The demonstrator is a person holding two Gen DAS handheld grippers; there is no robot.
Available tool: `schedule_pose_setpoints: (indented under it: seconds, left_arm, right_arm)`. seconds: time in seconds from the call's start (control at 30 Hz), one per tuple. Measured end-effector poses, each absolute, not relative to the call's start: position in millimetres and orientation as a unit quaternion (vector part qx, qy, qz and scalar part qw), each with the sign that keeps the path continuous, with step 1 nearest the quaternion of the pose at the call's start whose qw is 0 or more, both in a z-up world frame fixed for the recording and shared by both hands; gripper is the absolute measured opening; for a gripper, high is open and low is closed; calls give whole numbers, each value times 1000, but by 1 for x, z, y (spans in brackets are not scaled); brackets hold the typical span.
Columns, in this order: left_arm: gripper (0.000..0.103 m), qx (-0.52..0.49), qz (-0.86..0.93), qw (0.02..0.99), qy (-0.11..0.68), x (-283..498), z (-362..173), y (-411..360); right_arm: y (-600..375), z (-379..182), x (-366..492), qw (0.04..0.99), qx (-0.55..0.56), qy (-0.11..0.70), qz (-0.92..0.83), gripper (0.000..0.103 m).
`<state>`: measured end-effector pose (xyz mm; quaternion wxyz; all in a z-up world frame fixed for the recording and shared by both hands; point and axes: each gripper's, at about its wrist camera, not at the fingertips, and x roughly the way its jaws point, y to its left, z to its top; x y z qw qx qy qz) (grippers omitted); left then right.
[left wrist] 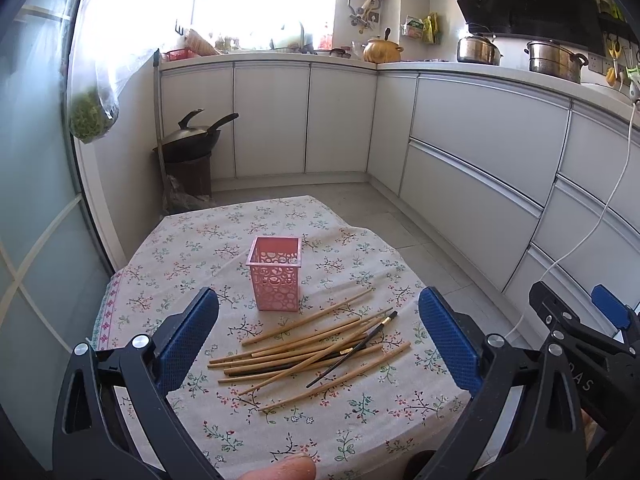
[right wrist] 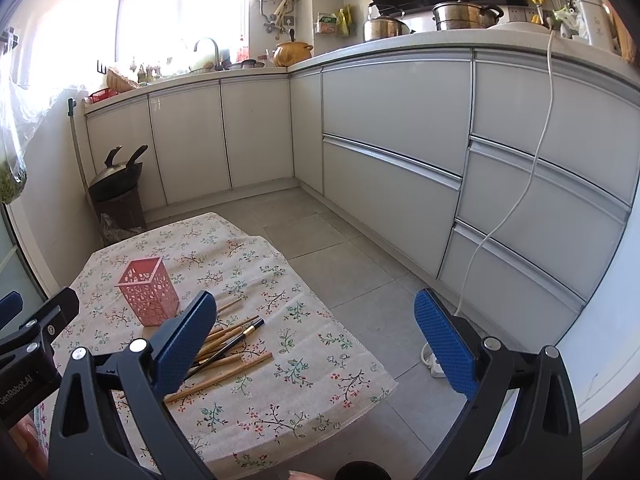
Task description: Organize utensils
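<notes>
Nothing is sorted yet, judging by how things lie: the pink holder (left wrist: pixel 275 274) stands upright and looks empty near the middle of the table (left wrist: pixel 352 432), and every chopstick (left wrist: pixel 308 350) lies loose in a crossed heap just near of it, not touching it as far as the left view shows. All of the gathering and dropping in remains to be done.

The left gripper (left wrist: pixel 318 334) hangs spread wide above the pile, holding nothing; the right gripper (right wrist: pixel 316 338) is likewise released, out past the table's right edge over the floor tiles.

The holder is a square plastic cup with walls pierced by circles (light, probably easy to tip). Most sticks are slim, pale bamboo; one dark chopstick (left wrist: pixel 352 354) with a gold band lies across them. The floral cloth (right wrist: pixel 296 368) looks soft and matte.
</notes>
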<state>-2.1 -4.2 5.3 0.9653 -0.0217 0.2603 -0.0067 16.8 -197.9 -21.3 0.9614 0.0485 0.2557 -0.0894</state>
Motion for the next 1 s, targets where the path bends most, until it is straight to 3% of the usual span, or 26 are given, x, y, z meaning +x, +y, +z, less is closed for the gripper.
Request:
schedule_pose_setpoints:
  seconds: [1.0]
  left_arm:
    - [96,-23,-9,965,260,-1,6,-8]
  right_arm:
    - [-199,-23,18,960,49,260,-91,97]
